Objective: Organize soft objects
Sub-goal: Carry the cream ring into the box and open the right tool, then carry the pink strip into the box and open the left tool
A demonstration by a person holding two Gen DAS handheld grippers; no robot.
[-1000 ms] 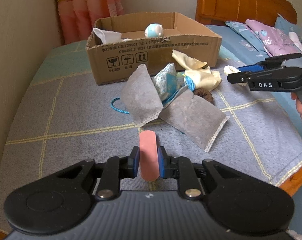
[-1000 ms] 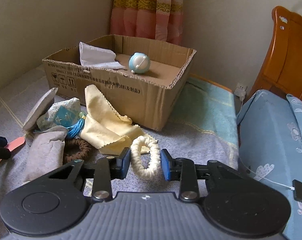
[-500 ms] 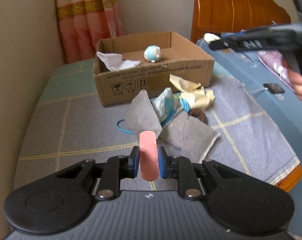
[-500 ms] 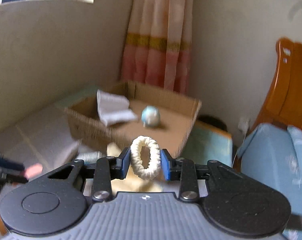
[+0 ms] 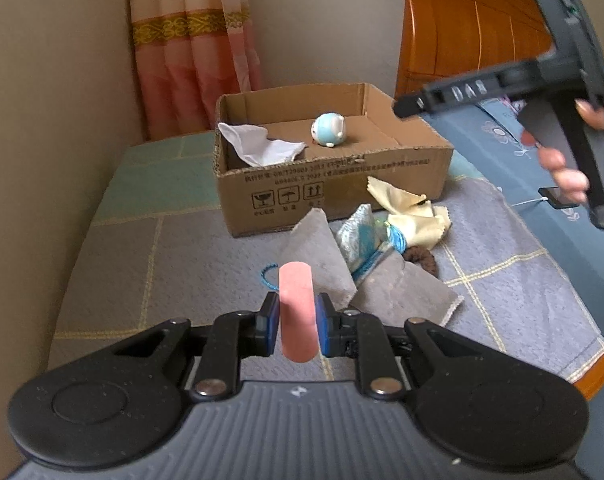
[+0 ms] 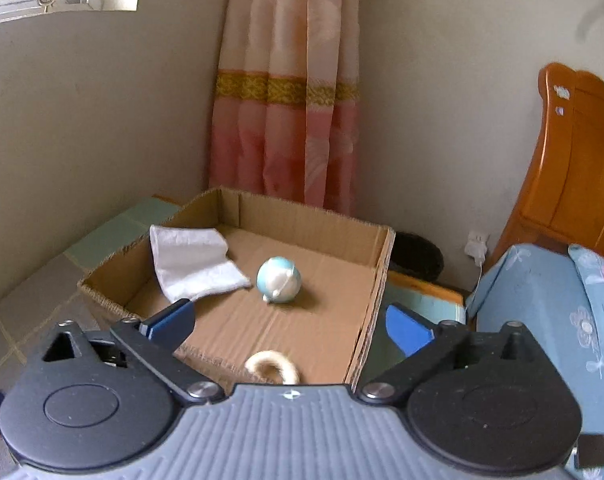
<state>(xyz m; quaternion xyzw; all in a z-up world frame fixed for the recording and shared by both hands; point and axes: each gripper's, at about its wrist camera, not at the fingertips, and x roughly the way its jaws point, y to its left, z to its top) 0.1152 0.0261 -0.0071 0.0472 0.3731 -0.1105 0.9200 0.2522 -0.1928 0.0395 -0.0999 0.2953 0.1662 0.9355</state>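
Right gripper, jaws just sprung wide, hung above the cardboard box; the cream scrunchie, half hidden, was apparently dropping. Left gripper clamped a pink sponge over the bed.

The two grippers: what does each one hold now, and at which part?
Left gripper pinches the pink sponge at its middle. Right gripper, jaws just opened, holds nothing; white scrunchie lies below.

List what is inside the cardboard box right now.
Inside the cardboard box: a white cloth, a blue-and-white round toy and a cream hair scrunchie, part-hidden by the right gripper's body, which covers the near floor.
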